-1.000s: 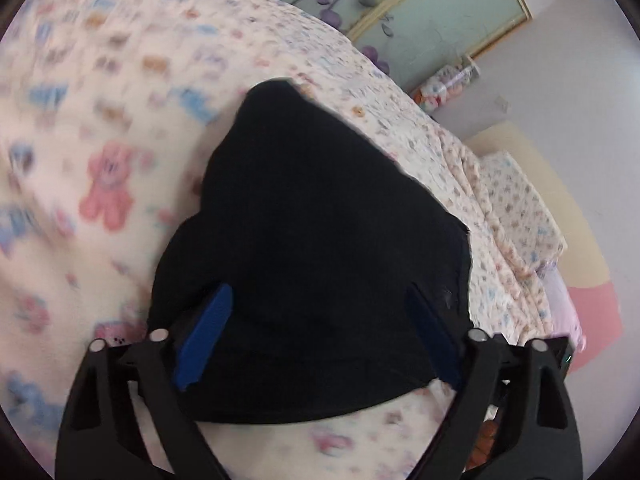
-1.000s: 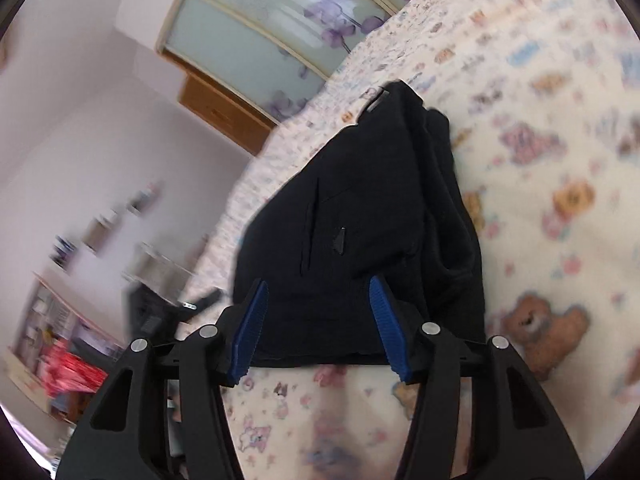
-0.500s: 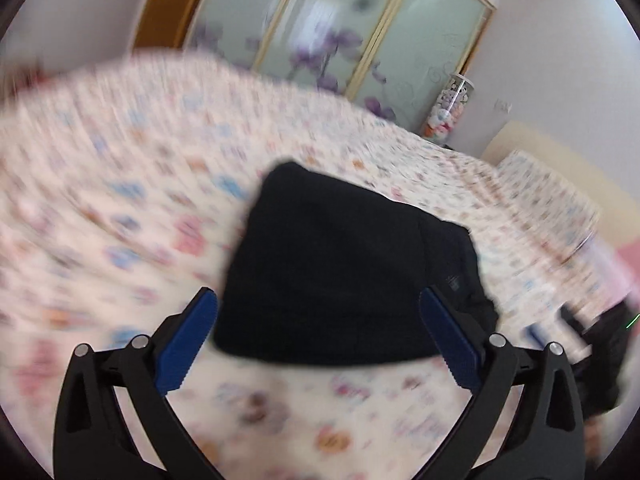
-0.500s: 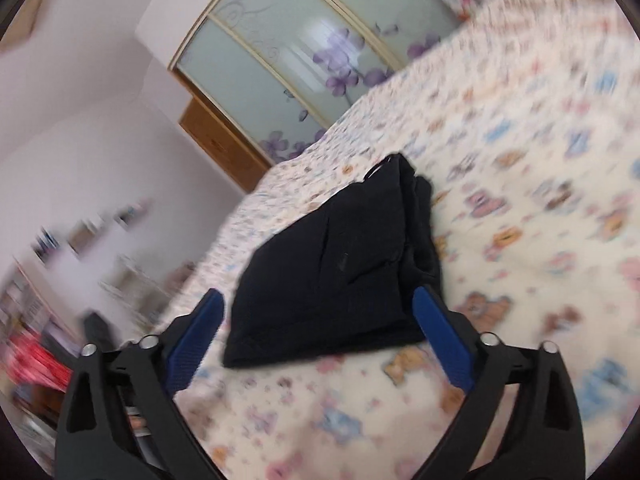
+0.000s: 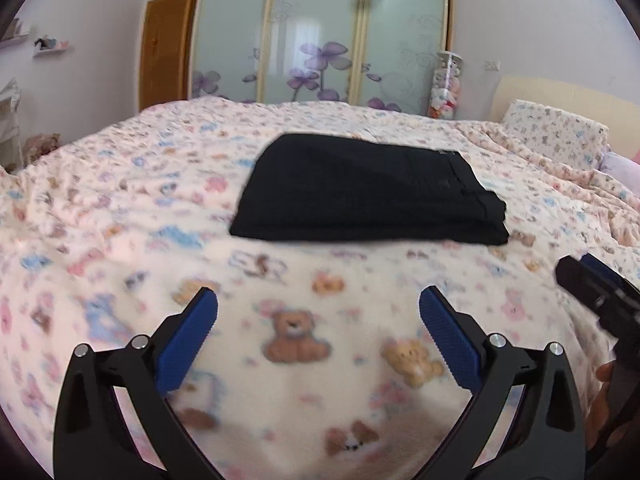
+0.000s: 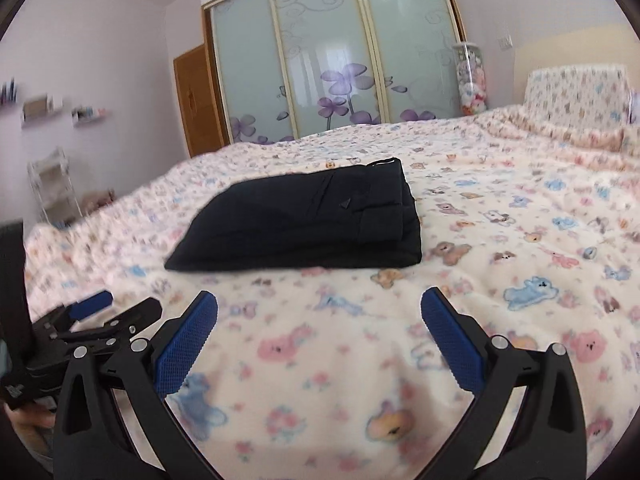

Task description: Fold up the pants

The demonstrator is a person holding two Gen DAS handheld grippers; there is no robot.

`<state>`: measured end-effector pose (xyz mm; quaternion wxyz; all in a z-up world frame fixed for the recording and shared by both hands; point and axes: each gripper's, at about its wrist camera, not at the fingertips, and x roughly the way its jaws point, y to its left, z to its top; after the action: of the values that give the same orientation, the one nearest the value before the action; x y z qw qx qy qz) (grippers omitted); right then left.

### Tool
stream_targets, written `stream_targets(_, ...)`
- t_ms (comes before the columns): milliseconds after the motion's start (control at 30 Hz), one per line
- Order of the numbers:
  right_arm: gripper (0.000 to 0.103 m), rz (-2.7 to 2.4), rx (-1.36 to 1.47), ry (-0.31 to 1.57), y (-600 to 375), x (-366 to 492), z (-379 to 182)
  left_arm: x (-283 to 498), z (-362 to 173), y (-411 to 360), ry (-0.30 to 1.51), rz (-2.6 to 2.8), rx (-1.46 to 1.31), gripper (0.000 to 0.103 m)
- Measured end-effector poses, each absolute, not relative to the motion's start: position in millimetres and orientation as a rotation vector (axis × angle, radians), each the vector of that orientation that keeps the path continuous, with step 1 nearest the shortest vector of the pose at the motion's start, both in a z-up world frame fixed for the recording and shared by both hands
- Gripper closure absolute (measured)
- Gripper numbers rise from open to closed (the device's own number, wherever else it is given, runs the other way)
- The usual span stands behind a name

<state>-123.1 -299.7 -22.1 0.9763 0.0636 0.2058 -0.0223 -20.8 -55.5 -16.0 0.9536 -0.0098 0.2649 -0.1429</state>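
Black pants lie folded into a flat rectangle on the bear-print bedspread, with the waistband and pocket side at the right. The right wrist view shows the same folded pants ahead, with the thick stacked edge at the right. My left gripper hovers open over bare bedspread, well short of the pants, nothing between its blue pads. My right gripper is likewise open and empty, back from the pants. Each gripper shows at the edge of the other's view: the right gripper, the left gripper.
A wardrobe with frosted sliding doors and purple flowers stands beyond the bed. A pillow in matching print leans on the headboard at the right. A tall jar of soft toys stands beside the wardrobe. A white rack stands at the left.
Both grippers have opened wide, let go of the pants' near edge and drawn back towards me, rolling level. The folded pants stay lying on the bed.
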Motion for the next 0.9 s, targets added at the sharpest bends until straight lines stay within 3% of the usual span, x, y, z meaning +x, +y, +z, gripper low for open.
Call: stream_targets(900,0.001,-0.244,-0.026,0.401,-277,-121,-47,-22,-30,-54,0.558,-0.078,0.08,0.002)
